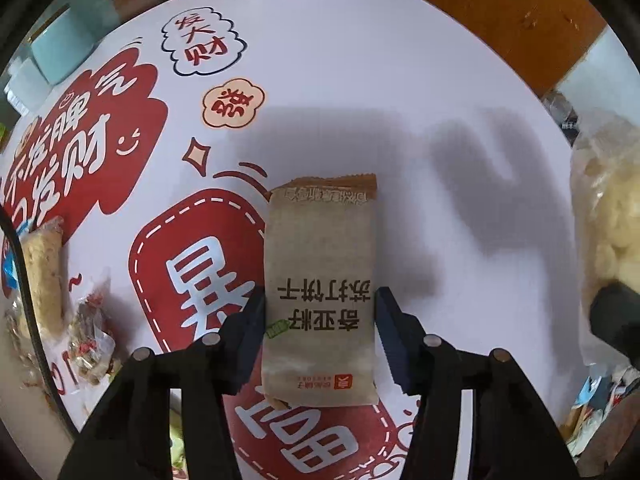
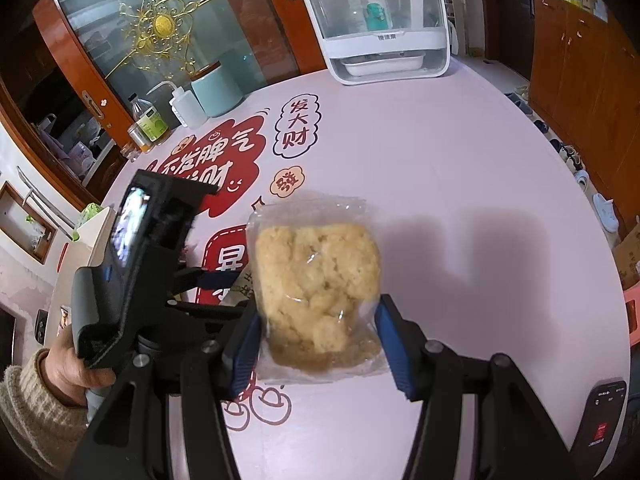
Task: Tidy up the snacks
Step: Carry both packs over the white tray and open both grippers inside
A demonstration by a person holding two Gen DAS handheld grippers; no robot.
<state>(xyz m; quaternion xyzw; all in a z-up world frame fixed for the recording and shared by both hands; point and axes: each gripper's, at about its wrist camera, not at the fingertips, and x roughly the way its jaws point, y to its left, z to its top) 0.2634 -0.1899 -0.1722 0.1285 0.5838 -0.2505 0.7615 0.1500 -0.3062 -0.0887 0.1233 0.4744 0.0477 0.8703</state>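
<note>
Left gripper (image 1: 320,320) clamped on cracker packet (image 1: 320,280); right gripper (image 2: 316,328) clamps puffed-snack bag (image 2: 316,280). Lift straight, avoid crushing; loose snacks (image 1: 60,300) at nine o'clock.

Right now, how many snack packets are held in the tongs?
2. The brown cracker packet sits between the left tongs. The clear bag of yellow puffed snack sits between the right tongs. More packets lie at the table's left edge, not held.
</note>
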